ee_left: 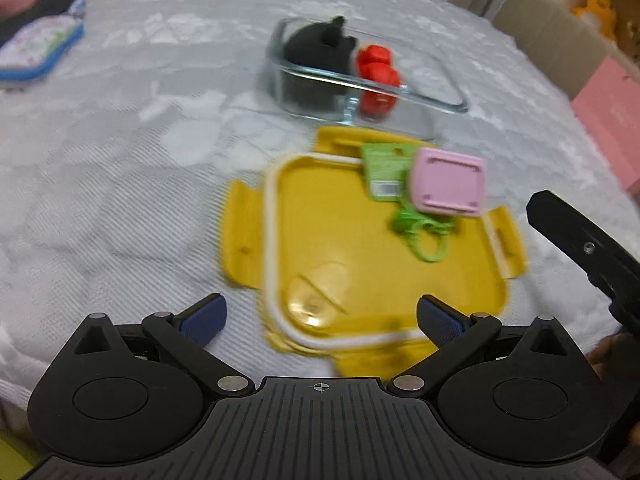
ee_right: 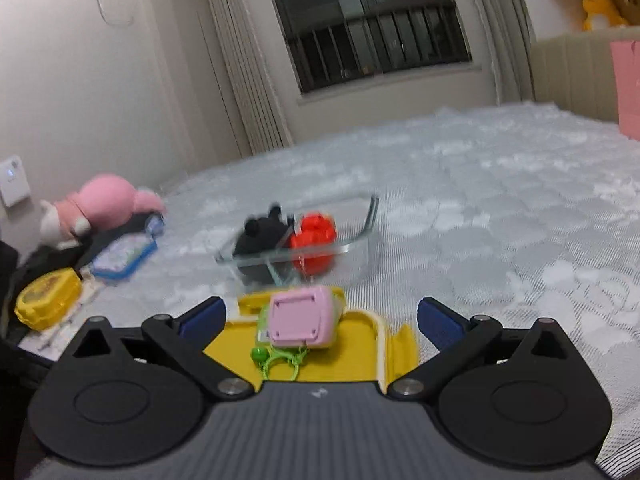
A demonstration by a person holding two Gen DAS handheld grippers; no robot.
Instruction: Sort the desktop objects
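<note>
Left wrist: left gripper (ee_left: pixel 322 318) spread wide, holding nothing, over the near edge of the yellow lid (ee_left: pixel 380 256). Lid lies flat on the bedspread (ee_left: pixel 120 140). Pink box (ee_left: pixel 450 182) sits on the lid's far right, on a green tag (ee_left: pixel 384 170) with a green cord (ee_left: pixel 424 236). Glass dish (ee_left: pixel 360 76) just beyond the lid, holding a black toy (ee_left: pixel 316 56) left and a red toy (ee_left: pixel 378 78) right.

Right wrist: right gripper (ee_right: pixel 322 320) also wide open and empty, pink box (ee_right: pixel 300 316) dead ahead between the fingers. Dish (ee_right: pixel 360 236) farther off.

Box looks light, rigid, smooth plastic; pinch its flat sides, keep clear of the cord. Dish likely heavy, fragile, slippery.
</note>
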